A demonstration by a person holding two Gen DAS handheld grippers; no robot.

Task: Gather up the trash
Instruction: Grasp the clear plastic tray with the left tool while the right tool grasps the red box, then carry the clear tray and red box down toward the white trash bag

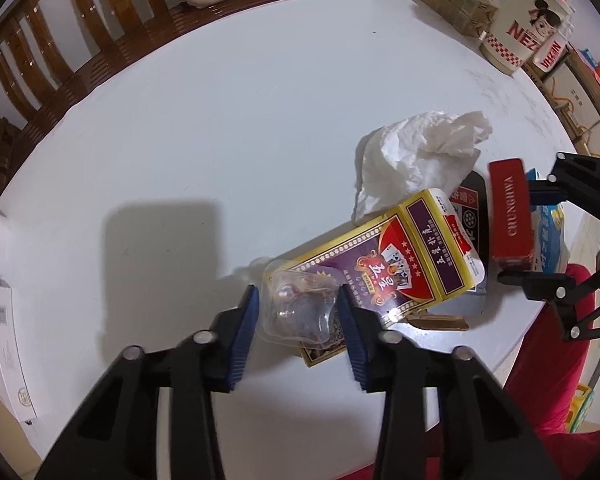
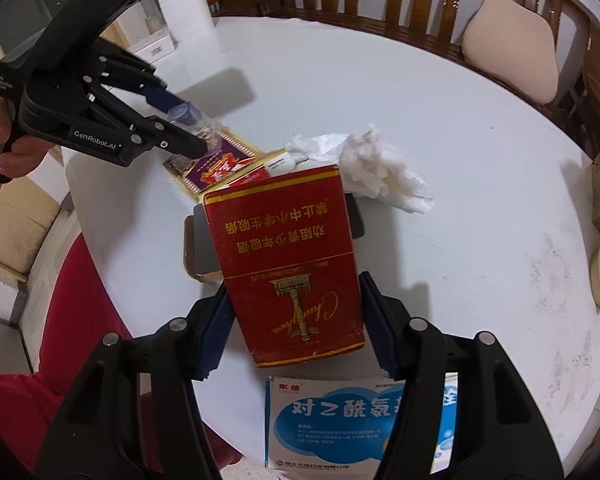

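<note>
My left gripper [image 1: 296, 320] is shut on a clear plastic blister shell [image 1: 300, 308], held just above a yellow and purple playing-card box [image 1: 384, 268]. In the right wrist view the left gripper [image 2: 188, 132] shows at upper left with the shell [image 2: 192, 120]. My right gripper [image 2: 296, 320] is shut on a red Chunghwa cigarette pack [image 2: 292, 264], held above the table; the pack also shows in the left wrist view [image 1: 510, 212]. A crumpled white tissue [image 1: 416, 156] lies behind the boxes, also in the right wrist view [image 2: 368, 164].
A round white table [image 1: 220, 128] carries a blue and white medicine box [image 2: 352, 420], a black flat packet [image 1: 470, 208], paper cups [image 1: 516, 28] and cardboard boxes [image 1: 452, 0] at the far right. Wooden chairs [image 2: 420, 0] with cushions ring the table. A white box [image 1: 4, 340] lies at left.
</note>
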